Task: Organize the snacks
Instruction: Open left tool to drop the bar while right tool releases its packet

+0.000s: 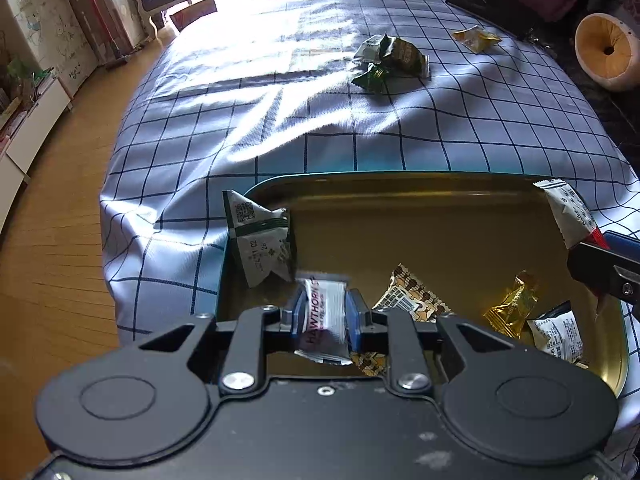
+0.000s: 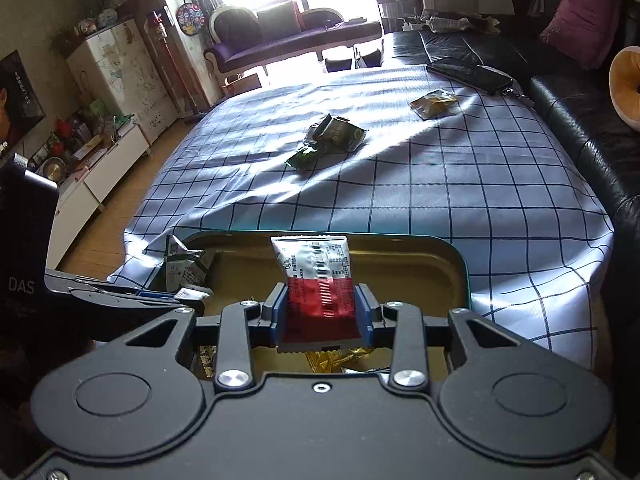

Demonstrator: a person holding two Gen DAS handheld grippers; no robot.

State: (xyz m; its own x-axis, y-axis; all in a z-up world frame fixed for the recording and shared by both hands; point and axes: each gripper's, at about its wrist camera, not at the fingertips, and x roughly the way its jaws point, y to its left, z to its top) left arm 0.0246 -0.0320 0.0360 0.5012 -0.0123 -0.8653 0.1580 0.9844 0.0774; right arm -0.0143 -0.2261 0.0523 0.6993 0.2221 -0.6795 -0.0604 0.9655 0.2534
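Observation:
My left gripper (image 1: 325, 314) is shut on a white Hawthorn snack packet (image 1: 324, 320) over the gold tin tray (image 1: 400, 188). My right gripper (image 2: 322, 314) is shut on a red and white snack packet (image 2: 320, 280) above the same tray (image 2: 452, 256); it shows at the right edge of the left wrist view (image 1: 572, 216). In the tray lie a green and white packet (image 1: 262, 240), a brown patterned packet (image 1: 416, 300), a gold packet (image 1: 512, 308) and a white packet (image 1: 556, 334). Green packets (image 1: 388, 62) and a yellow packet (image 1: 476, 38) lie far out on the checked cloth.
The checked tablecloth (image 2: 440, 184) covers the table, with wooden floor (image 1: 52, 216) to the left. A black sofa (image 2: 580, 100) runs along the right with a pink cushion (image 2: 584, 16). A black phone (image 2: 472, 74) lies at the far edge. Cabinets (image 2: 116, 160) stand on the left.

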